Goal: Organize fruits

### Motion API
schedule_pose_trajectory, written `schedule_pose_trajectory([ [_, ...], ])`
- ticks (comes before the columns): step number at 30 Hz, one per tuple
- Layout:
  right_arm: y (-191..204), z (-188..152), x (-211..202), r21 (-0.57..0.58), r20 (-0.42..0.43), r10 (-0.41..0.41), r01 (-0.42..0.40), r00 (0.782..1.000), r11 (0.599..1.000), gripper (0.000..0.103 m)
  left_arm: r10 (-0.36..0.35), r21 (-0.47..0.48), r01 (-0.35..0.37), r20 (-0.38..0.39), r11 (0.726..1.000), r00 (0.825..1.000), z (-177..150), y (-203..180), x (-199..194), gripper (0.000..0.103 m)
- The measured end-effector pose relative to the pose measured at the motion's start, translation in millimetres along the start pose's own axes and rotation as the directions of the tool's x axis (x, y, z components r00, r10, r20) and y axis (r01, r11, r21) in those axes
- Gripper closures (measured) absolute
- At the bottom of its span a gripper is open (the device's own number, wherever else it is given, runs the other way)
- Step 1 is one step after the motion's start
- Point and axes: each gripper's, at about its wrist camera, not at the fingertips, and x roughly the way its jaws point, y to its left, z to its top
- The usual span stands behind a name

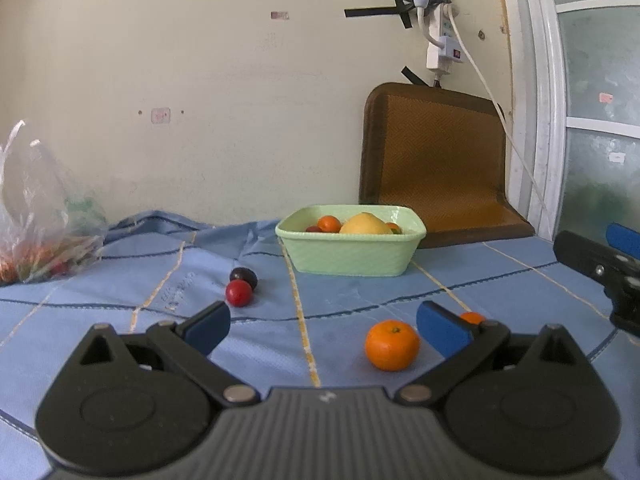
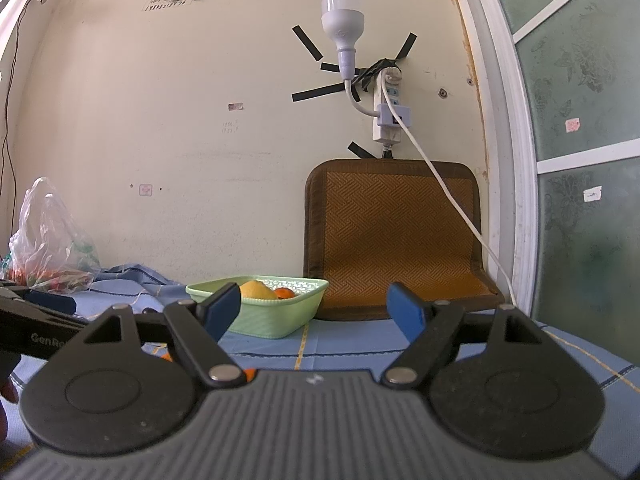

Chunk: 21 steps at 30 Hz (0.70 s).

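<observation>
A pale green basket (image 1: 352, 256) stands on the blue cloth and holds a yellow fruit (image 1: 366, 225) and small oranges (image 1: 329, 224). It also shows in the right wrist view (image 2: 276, 316). A loose orange (image 1: 392, 345) lies on the cloth just inside my left gripper's right finger. A second small orange (image 1: 472, 317) sits behind that finger. A red fruit (image 1: 239, 293) and a dark plum (image 1: 244, 276) lie left of the basket. My left gripper (image 1: 324, 330) is open and empty. My right gripper (image 2: 314, 312) is open and empty, held above the cloth.
A clear plastic bag (image 1: 36, 220) with produce lies at the far left by the wall. A brown woven mat (image 1: 436, 160) leans on the wall behind the basket. A white cable (image 1: 500, 112) hangs from a power strip. The right gripper's body (image 1: 600, 268) shows at the right edge.
</observation>
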Motion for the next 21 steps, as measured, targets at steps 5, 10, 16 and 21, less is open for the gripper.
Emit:
schedule_pose_trajectory([
  [5,0,1,0,0.001,-0.001,0.002,-0.002,1.000,1.000,0.021,-0.009,0.003,0.009,0.008,1.000,1.000,-1,-1,-2,0.000],
  [10,0,2,0,0.003,-0.009,0.004,-0.004,1.000,1.000,0.021,-0.031,0.045,0.030,0.020,0.999,0.999,-2,-8,-4,0.000],
  [16,-4,4,1,0.020,-0.034,0.010,-0.009,0.999,1.000,0.021,-0.079,0.002,0.079,-0.008,0.997,0.997,0,0,0,0.000],
  [21,-9,5,15,0.010,-0.152,0.085,-0.085,0.985,0.996,0.023,-0.189,-0.091,0.182,-0.078,0.979,0.979,1,16,13,0.000],
])
